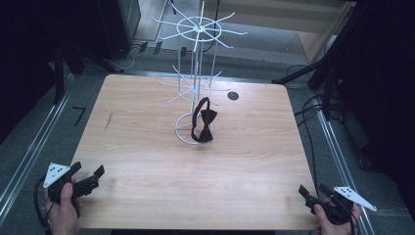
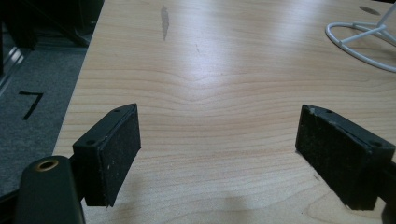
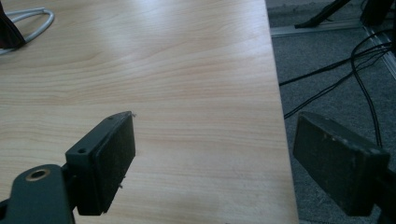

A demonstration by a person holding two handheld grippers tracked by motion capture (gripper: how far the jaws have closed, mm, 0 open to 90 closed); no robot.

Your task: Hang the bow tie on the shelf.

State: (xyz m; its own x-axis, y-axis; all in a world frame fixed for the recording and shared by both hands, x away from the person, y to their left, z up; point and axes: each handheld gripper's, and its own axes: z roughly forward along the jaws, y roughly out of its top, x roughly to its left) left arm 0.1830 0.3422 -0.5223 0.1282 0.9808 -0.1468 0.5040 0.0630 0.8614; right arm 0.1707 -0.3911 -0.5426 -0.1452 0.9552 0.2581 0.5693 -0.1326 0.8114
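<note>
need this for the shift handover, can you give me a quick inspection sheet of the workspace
surface: wooden table, a grey smudge near its left edge and a dark round spot at the back
job's things: dark bow tie hangs against the white wire rack, by its ring base
clutter: nothing seen
grippers: left gripper and right gripper at the near corners, both open, nothing between the fingers
cables: black cables on the floor right of the table
surroundings: grey carpet, a black 7 mark on the floor at left
</note>
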